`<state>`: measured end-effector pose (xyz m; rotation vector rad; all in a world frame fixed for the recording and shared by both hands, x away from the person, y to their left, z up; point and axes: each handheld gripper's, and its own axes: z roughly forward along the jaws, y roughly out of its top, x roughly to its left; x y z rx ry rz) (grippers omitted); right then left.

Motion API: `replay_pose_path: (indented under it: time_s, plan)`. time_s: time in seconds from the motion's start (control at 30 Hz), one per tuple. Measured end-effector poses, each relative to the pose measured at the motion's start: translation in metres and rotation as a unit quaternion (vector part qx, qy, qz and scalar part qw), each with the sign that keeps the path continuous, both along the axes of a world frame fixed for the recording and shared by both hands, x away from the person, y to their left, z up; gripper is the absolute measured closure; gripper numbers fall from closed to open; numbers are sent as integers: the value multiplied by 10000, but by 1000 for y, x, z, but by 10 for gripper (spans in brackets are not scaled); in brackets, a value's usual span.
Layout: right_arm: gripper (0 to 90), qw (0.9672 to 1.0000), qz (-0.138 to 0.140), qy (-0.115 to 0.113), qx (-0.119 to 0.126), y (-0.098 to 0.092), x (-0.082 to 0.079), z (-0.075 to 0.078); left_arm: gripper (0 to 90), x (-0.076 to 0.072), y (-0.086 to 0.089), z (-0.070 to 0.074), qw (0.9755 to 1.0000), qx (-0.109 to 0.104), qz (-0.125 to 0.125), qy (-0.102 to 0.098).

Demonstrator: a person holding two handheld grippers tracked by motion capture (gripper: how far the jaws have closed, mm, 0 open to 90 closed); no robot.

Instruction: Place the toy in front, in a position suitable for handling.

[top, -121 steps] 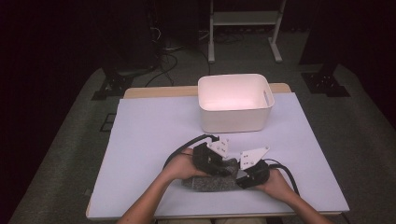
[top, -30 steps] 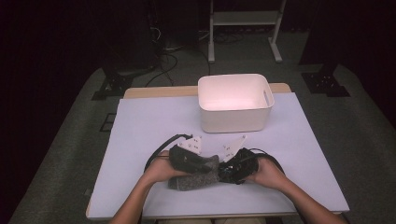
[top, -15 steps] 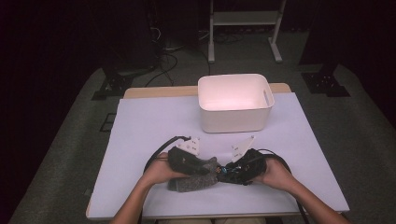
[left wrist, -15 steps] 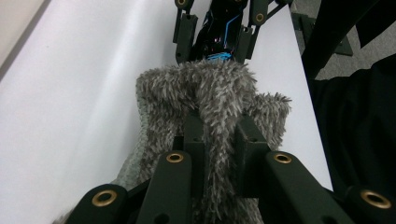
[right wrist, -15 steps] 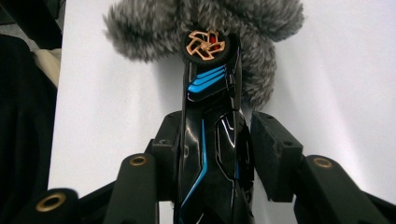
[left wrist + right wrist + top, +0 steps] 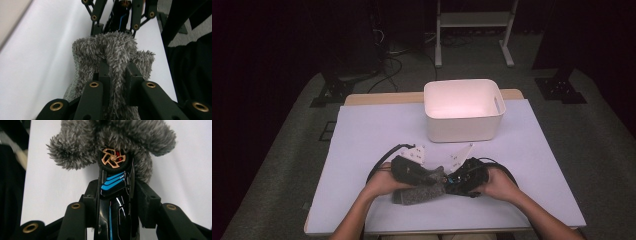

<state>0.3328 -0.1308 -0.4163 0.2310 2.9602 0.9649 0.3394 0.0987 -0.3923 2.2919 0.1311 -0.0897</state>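
Grey fluffy sock (image 6: 112, 57), lying on the white table cover (image 6: 362, 145), is pinched at its edge by the left gripper (image 6: 117, 75). The right gripper (image 6: 115, 192), clamping a black toy car (image 6: 113, 202) nose-first against the sock's opening, has closed slightly further; insertion appears imminent.

Bright overhead light on the table (image 6: 362, 140), dark surroundings; close jaws slightly blurred.

On the table (image 6: 362, 130), a fuzzy cloth (image 6: 419, 194) lies at the near edge between two grippers; a toy car (image 6: 115, 195) meets it from the right, a bin (image 6: 463, 110) behind.
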Motion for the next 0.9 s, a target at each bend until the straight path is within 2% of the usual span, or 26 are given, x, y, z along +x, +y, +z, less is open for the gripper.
replay_pose_path:
  time_s: [0.13, 0.27, 0.33, 0.43, 0.57, 0.67, 0.8, 0.9]
  plan:
    - [573, 9992, -28, 24, 389, 6, 4, 6, 793, 0, 10, 22, 9998, -94, 60, -161]
    - [573, 9967, 9, -10, 811, 15, 6, 15, 793, -2, 12, 49, 9991, -18, 20, -417]
    - [573, 9952, 22, 17, 980, 15, 7, 16, 793, -3, 10, 54, 9988, 57, -16, -477]
    - [573, 9941, 37, -19, 1085, 10, 6, 15, 793, -3, 4, 54, 9986, 131, -113, -493]
    - [574, 9921, 11, -132, 1249, -5, 1, 12, 792, -2, 0, 50, 9990, 34, -144, -419]
    - [574, 9911, -23, -169, 1321, -16, -1, 11, 790, -2, 0, 46, 9992, 52, -120, -389]
    - [574, 9907, -89, -196, 1340, -27, -5, 12, 788, -1, -2, 38, 9994, 53, -122, -309]
    - [575, 9909, -112, -240, 1319, -30, -8, 12, 790, -1, -3, 38, 9995, 12, -119, -309]
